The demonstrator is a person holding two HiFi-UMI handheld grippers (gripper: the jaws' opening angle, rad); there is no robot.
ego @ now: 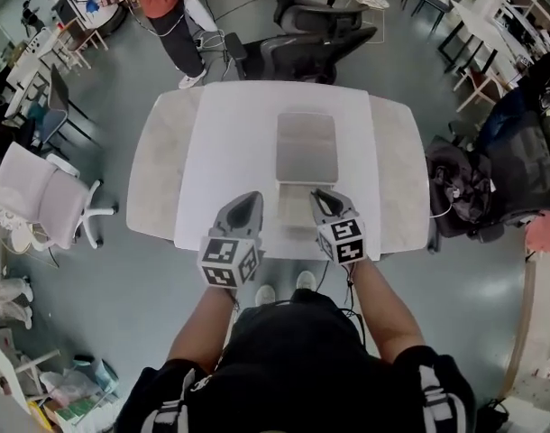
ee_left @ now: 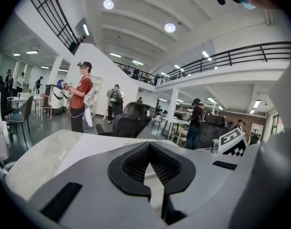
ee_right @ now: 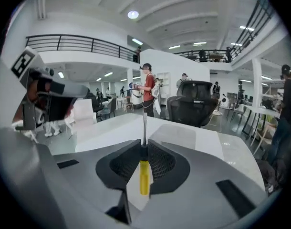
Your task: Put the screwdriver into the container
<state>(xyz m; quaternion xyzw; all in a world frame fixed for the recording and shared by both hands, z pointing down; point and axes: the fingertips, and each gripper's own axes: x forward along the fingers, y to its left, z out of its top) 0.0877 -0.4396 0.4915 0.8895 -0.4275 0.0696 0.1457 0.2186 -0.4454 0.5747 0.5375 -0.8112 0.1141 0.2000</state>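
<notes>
A screwdriver with a yellow handle (ee_right: 144, 176) and a thin metal shaft is clamped in my right gripper (ee_right: 144, 146), its shaft pointing forward past the jaw tips. The flat grey container (ego: 306, 147) lies in the middle of the white table (ego: 167, 165); in the right gripper view the container (ee_right: 186, 131) sits ahead and slightly right of the shaft. In the head view my right gripper (ego: 322, 197) hovers at the near table edge and hides the screwdriver. My left gripper (ego: 248, 198) is beside it; in its own view the left gripper (ee_left: 149, 146) is shut with nothing in it.
A paler rectangular sheet (ego: 293, 210) lies just in front of the container, between the grippers. Black office chairs (ego: 311, 43) stand beyond the far table edge, a white chair (ego: 41, 201) to the left, dark bags (ego: 491, 174) to the right. A person in a red shirt (ego: 158, 3) stands far back left.
</notes>
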